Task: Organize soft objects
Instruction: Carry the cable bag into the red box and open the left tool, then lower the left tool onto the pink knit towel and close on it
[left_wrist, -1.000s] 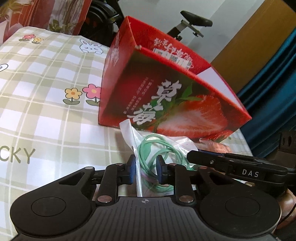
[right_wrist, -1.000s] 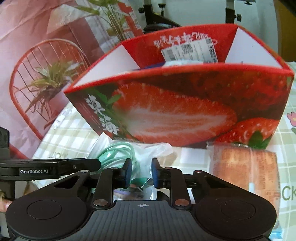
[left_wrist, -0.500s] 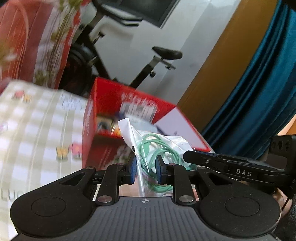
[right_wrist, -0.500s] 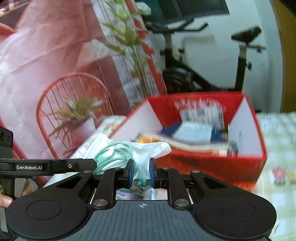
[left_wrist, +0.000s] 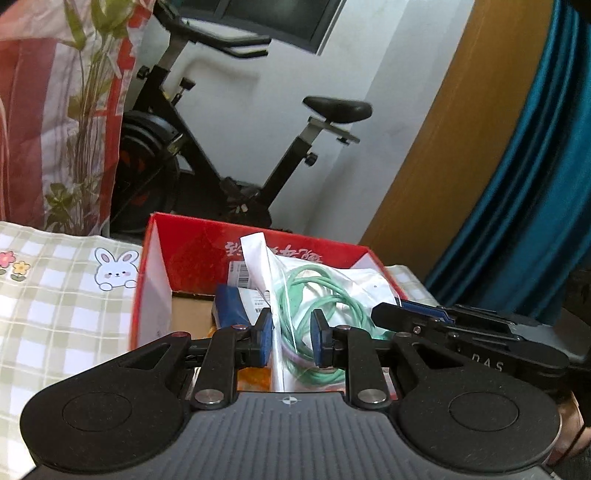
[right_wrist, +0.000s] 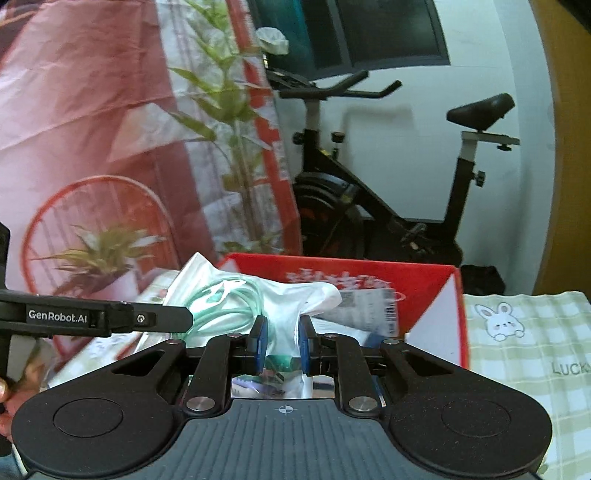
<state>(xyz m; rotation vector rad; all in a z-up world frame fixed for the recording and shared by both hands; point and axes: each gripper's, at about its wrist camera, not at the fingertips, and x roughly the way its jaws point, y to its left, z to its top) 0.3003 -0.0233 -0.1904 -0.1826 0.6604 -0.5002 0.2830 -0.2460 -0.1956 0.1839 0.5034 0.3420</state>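
The bag (left_wrist: 295, 295), clear plastic with a coil of green cord (left_wrist: 314, 295) inside, hangs above the open red box (left_wrist: 155, 258), held up between both grippers. The left gripper (left_wrist: 291, 341) has its blue pads (left_wrist: 264, 339) closed to a narrow gap on the bag's near edge, with plastic and loops of the cord pinched between them. The right gripper (right_wrist: 282, 343) grips the other side, its pads (right_wrist: 260, 343) closed on a gathered, twisted neck of the plastic; its jaws have just closed a little further on that neck. In the right wrist view the bag (right_wrist: 266, 299) bulges above the pads, its cord (right_wrist: 218, 306) bunched toward the left gripper's finger (right_wrist: 110, 319).

Inside the box (right_wrist: 369, 277), below the bag, lie a blue packet (left_wrist: 231, 308) against the cardboard floor, a white label with a barcode (left_wrist: 240, 275) near the far wall, and something orange (left_wrist: 255, 378) close under the left gripper; what that is I cannot tell. The right wrist view shows printed paper (right_wrist: 365, 306) against the far wall. The box's inner side flaps are white.

The box stands at the far edge of a checked cloth (left_wrist: 55, 314) printed with a rabbit (left_wrist: 116, 269) and flowers. Beyond that edge stand an exercise bike (left_wrist: 240, 147) and a red curtain (right_wrist: 92, 129) with a plant pattern.
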